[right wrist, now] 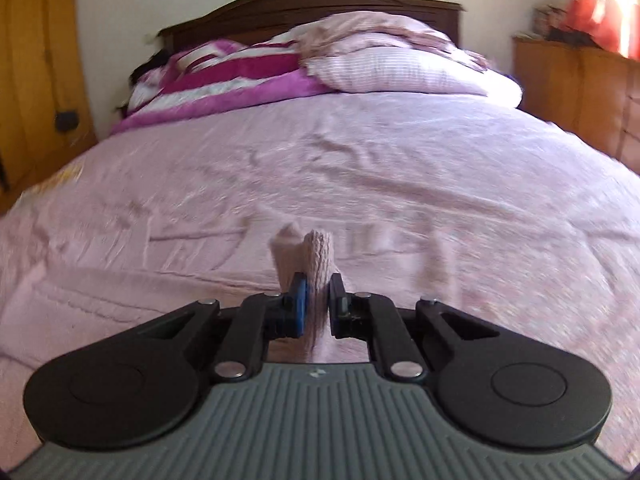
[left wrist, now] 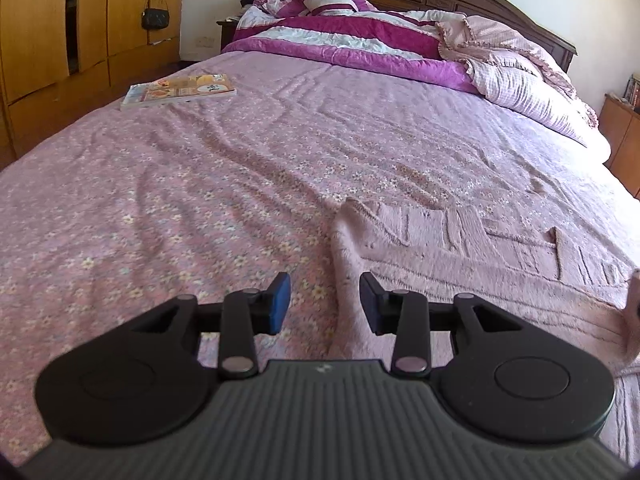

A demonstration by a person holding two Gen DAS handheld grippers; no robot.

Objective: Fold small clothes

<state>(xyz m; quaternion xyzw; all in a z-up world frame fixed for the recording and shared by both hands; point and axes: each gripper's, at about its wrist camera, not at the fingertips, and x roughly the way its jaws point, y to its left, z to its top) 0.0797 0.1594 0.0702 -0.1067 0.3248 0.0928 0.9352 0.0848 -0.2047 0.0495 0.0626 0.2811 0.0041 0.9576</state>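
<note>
A fuzzy pale pink garment (left wrist: pixel 460 280) with raised line patterns lies spread on the bed, to the right in the left wrist view. My left gripper (left wrist: pixel 325 303) is open and empty, its jaws straddling the garment's left edge just above it. My right gripper (right wrist: pixel 319 306) is shut on a pinched-up fold of the same pink garment (right wrist: pixel 318 256), which sticks up between its pads. The right wrist view is motion-blurred. A lifted bit of the garment shows at the right edge of the left wrist view (left wrist: pixel 634 312).
The bed has a pink floral sheet (left wrist: pixel 180 200). A magazine (left wrist: pixel 180 90) lies at its far left. A purple and white quilt (left wrist: pixel 340 40) and pink pillows (left wrist: pixel 532 80) are piled by the dark headboard. Wooden wardrobes (left wrist: pixel 48 32) stand at left, a cabinet (right wrist: pixel 580 92) at right.
</note>
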